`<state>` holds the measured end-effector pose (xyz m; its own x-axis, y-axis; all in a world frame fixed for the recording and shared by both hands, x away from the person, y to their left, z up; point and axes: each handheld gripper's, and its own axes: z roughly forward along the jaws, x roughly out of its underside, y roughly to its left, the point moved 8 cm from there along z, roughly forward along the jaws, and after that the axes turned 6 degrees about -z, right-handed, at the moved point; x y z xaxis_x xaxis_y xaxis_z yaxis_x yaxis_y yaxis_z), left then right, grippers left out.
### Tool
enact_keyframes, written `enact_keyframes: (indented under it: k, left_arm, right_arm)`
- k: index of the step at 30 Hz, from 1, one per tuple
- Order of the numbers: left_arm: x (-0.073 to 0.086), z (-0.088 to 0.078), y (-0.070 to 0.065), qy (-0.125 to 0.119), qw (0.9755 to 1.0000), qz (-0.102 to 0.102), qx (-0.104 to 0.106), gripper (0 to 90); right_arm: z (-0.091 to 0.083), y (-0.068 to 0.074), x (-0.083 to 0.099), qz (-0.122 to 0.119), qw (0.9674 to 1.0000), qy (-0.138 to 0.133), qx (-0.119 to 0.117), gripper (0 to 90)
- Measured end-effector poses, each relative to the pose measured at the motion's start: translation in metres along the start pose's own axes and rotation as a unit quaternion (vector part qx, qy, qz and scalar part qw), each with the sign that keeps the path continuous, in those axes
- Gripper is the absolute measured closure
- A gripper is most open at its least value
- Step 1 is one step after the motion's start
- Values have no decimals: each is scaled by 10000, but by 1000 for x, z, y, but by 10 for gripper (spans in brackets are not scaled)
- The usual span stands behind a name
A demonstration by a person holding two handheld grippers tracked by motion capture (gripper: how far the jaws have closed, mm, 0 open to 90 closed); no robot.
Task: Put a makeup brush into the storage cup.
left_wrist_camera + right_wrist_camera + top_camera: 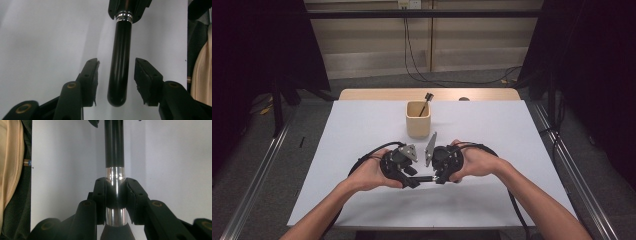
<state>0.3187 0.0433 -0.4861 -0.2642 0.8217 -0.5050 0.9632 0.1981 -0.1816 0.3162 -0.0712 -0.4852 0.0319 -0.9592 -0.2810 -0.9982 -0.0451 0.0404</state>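
Your right gripper [115, 195] pinches the black brush handle [120, 65]; its long axis runs centre-frame between your left gripper's [116, 80] spread, untouching fingers [146, 77].

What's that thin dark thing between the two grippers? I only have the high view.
Observer: A glossy black handle. The right gripper is shut on it at a silver band.
Operator: Is the left one gripping too?
Observer: No. The left gripper straddles the handle, with a gap between each pad and the handle.
Operator: Which part is it straddling?
Observer: The plain rounded end, which sits deep between the jaws, behind the pad tips.
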Motion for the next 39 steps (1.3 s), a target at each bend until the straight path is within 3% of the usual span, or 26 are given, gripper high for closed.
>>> enact_keyframes:
  k: [15,21,32,39]
  left_arm:
    - [0,9,-1,109,9997,137,168,729]
    - [2,10,-4,250,9991,162,287,745]
    - [1,8,-5,124,9996,154,219,748]
    - [2,9,-5,47,9997,12,247,748]
  right_arm:
    - [1,-1,-2,-26,10000,-48,74,717]
    - [2,0,-1,-79,9999,-21,77,716]
    - [0,0,-1,-165,9997,-147,58,708]
    - [-1,0,0,-79,9996,-239,89,605]
